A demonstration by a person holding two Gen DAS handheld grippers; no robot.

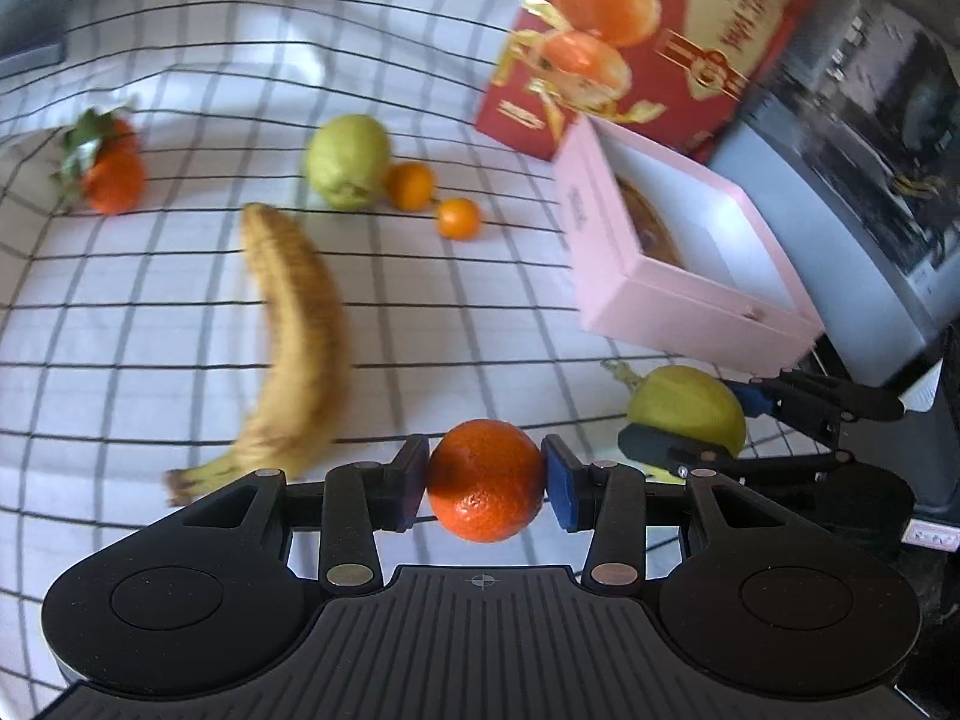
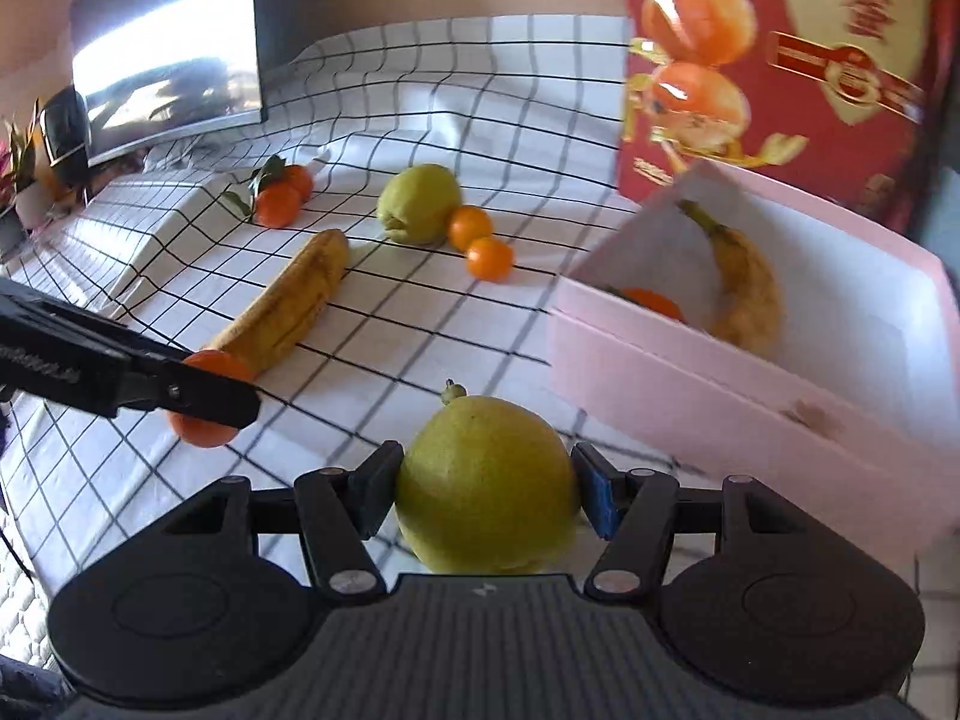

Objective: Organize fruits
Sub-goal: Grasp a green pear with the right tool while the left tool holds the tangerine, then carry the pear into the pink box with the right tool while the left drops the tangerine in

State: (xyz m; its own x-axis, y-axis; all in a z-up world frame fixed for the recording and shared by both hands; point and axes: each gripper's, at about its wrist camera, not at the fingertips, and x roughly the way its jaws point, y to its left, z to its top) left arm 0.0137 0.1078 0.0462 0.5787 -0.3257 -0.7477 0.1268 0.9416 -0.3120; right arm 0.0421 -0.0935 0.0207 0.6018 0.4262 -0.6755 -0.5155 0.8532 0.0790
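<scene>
My left gripper [image 1: 485,483] is shut on an orange [image 1: 487,468], held just above the checked cloth. Beside it on the right, my right gripper [image 1: 699,423] grips a yellow-green pear [image 1: 690,405]. The right wrist view shows the right gripper [image 2: 486,498] shut on that pear [image 2: 483,480], with the left gripper [image 2: 207,402] and its orange [image 2: 210,363] at the left. A pink box [image 2: 660,378] lies open to the right, holding a banana [image 2: 747,294] and an orange [image 2: 654,303]. Loose on the cloth are a banana [image 1: 294,336], a green pear [image 1: 348,162], two small oranges [image 1: 459,219] and leafy tangerines [image 1: 114,180].
A red carton printed with oranges [image 1: 660,30] stands behind the pink box [image 1: 690,300]. A monitor [image 2: 168,48] stands at the cloth's far left edge, with a potted plant [image 2: 24,168] beside it. Grey equipment [image 1: 840,180] sits right of the box.
</scene>
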